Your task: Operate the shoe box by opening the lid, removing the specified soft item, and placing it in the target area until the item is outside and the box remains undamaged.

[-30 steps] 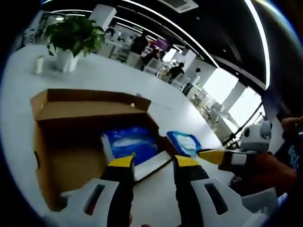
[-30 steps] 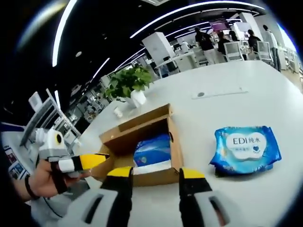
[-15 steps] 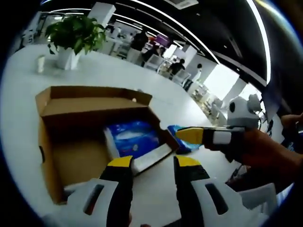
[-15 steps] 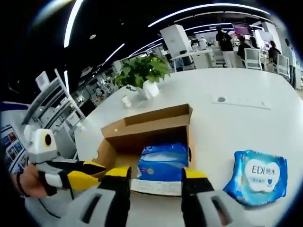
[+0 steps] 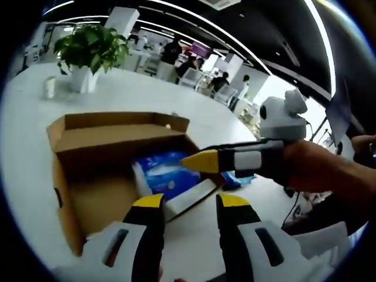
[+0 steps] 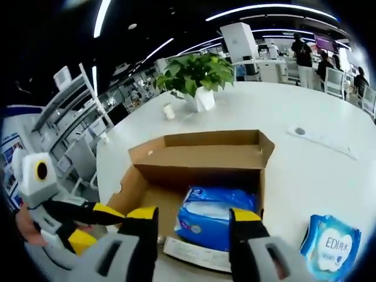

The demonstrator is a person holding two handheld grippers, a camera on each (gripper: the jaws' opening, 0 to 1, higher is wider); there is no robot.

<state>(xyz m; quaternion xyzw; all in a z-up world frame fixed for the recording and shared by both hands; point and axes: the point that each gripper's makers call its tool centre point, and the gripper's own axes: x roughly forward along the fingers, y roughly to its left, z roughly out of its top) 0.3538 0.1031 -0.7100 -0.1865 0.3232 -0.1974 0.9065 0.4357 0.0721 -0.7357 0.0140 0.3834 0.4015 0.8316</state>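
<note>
The white bench [image 6: 329,147] carries an open cardboard shoe box [image 6: 200,154] with its lid [image 6: 202,139] folded back and standing at the far side; a potted plant [image 6: 198,73] stands well beyond it. Inside the box, against its right-hand wall, lies a blue soft pack [image 6: 216,216], still fully within the walls. A second blue pack [image 6: 330,247], printed "EDI", rests on the bench just beside the box on the right, apart from it.

Over the last second the right gripper [image 5: 194,161] moves from the bench edge, past the outer pack, to a position directly above the pack in the box [image 5: 164,176]; in the right gripper view the box grows and shifts to centre, the camera having advanced. The right gripper [image 6: 191,214] has its jaws apart, framing the blue pack without touching it. The left gripper [image 5: 187,202] also has its jaws apart and holds nothing, hovering near the front wall of the box.

The lid step appears complete; the approach suggests that grasping the remaining pack comes next.
</note>
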